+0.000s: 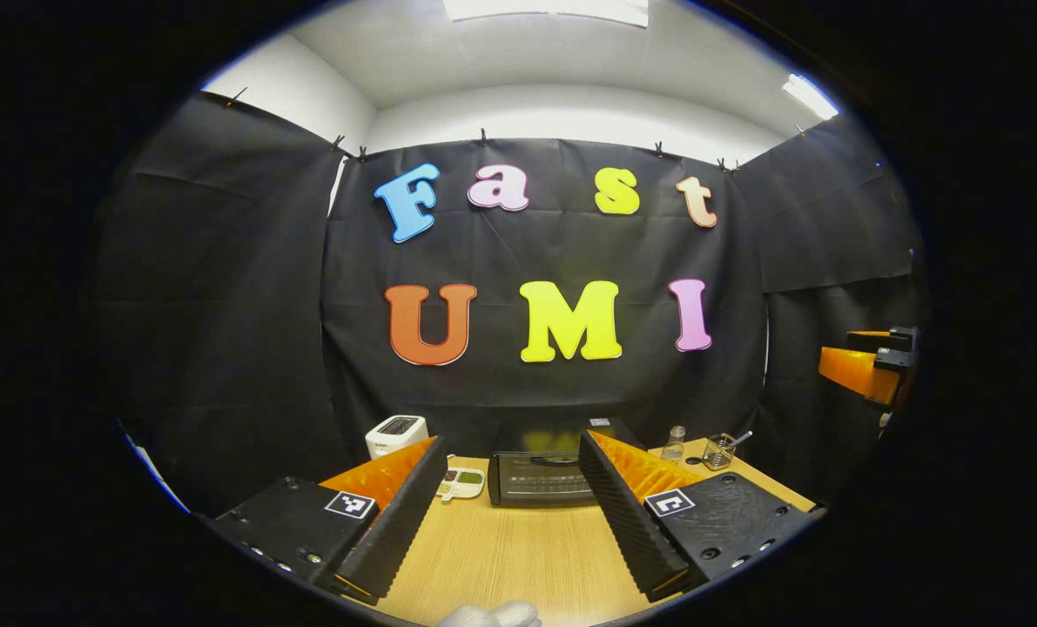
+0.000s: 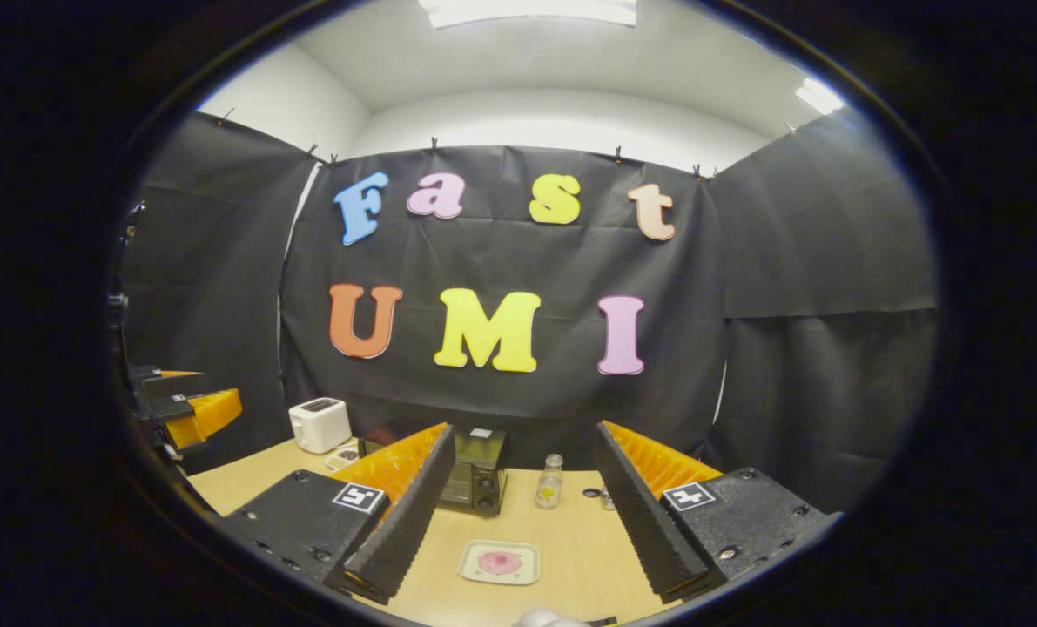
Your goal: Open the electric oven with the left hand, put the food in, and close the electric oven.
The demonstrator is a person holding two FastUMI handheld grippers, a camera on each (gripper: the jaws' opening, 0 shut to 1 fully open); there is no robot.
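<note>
The black electric oven [image 1: 542, 477] stands at the back of the wooden table [image 1: 518, 557] with its door closed; in the right gripper view the oven [image 2: 476, 482] sits partly behind my right gripper's left finger. A small white plate with pink food [image 2: 501, 562] lies on the table in front of my right gripper [image 2: 518, 514], which is open and empty above it. My left gripper [image 1: 511, 505] is open and empty, held well short of the oven. The left gripper [image 2: 183, 402] appears at the left edge of the right gripper view, the right gripper [image 1: 871, 364] at the right edge of the left one.
A white toaster [image 1: 396, 434] stands left of the oven, with a small tray of food [image 1: 461, 482] beside it. A clear bottle [image 1: 675, 443] and a glass holding a utensil [image 1: 720, 450] stand right of the oven. The bottle [image 2: 550, 482] is behind the plate.
</note>
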